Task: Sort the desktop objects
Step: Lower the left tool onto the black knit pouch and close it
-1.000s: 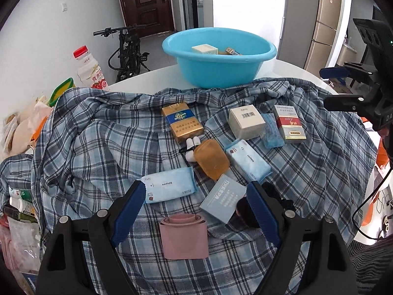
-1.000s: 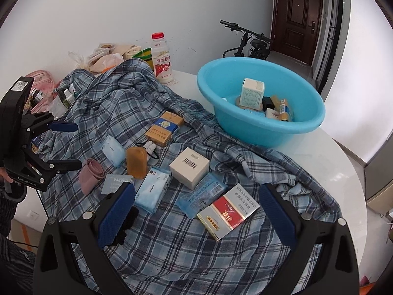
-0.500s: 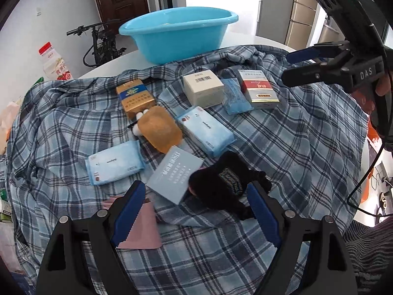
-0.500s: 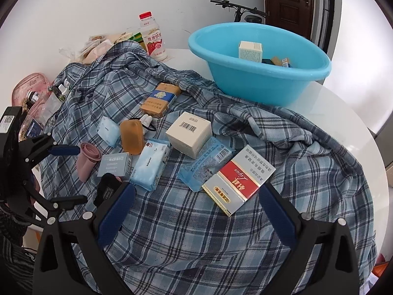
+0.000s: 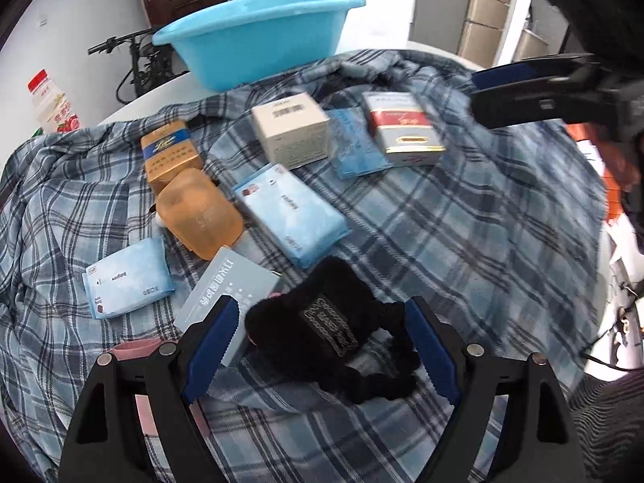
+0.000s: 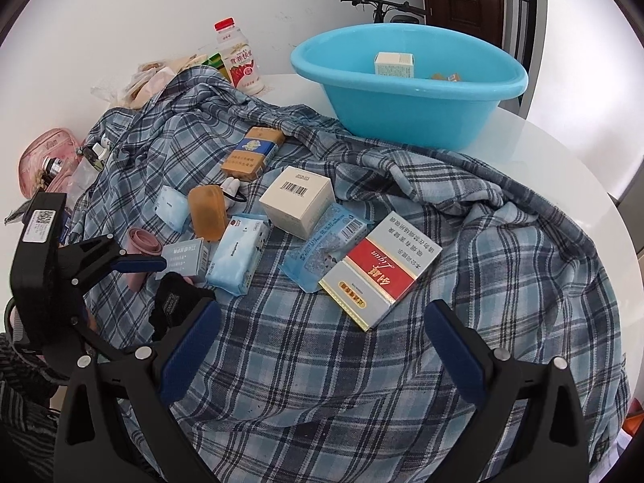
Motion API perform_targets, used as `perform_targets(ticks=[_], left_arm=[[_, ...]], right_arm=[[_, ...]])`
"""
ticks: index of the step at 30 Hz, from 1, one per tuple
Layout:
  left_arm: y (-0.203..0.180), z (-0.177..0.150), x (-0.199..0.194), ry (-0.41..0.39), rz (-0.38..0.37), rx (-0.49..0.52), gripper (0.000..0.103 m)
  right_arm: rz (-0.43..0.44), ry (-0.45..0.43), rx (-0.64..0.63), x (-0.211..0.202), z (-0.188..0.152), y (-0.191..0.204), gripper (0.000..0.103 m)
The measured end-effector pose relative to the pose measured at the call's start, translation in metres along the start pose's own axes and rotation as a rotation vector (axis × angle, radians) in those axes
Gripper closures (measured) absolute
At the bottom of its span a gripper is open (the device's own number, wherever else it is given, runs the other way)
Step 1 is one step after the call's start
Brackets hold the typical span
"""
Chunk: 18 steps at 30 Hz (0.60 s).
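Our left claw (image 5: 322, 338) hangs over the checked cloth (image 5: 463, 241) with its two blue fingers (image 5: 211, 346) spread wide. A fuzzy black thing (image 5: 322, 330) lies on the cloth right between them, but the fingers do not squeeze it. Just past the left finger sits a pale blue card box (image 5: 225, 294), and a pink cup (image 5: 137, 350) peeks out beside that finger. Farther ahead of this claw we see an orange soap (image 5: 197, 213), a blue tissue pack (image 5: 290, 213), a white box (image 5: 290, 129) and a red and silver box (image 5: 402, 129).

Our right claw (image 6: 322, 350) is spread wide too, with only cloth between its fingers. The red and silver box (image 6: 378, 269) lies just ahead of it, a little to the right. A clear blue packet (image 6: 322, 245) touches that box. The big blue tub (image 6: 406, 100) stands far ahead of both claws, on the white table (image 6: 563, 161), with a small box (image 6: 393, 64) inside.
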State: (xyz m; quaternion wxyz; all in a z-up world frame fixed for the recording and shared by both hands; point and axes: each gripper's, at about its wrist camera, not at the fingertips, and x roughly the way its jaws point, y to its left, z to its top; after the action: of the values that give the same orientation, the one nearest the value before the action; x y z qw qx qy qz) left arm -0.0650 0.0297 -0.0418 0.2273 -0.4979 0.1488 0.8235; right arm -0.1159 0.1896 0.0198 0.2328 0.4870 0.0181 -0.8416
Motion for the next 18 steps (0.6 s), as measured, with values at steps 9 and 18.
perform_targets(ticks=[9,18], left_arm=[[-0.010,-0.001,0.010,-0.022,0.016,0.009,0.016],[-0.014,-0.013,-0.015,-0.048,0.028,0.075,0.057]], right_arm=[[-0.002,0.007,0.037,0.001,-0.006,-0.012,0.003],[-0.016,0.029,0.039,0.002,-0.011,-0.015,0.003]])
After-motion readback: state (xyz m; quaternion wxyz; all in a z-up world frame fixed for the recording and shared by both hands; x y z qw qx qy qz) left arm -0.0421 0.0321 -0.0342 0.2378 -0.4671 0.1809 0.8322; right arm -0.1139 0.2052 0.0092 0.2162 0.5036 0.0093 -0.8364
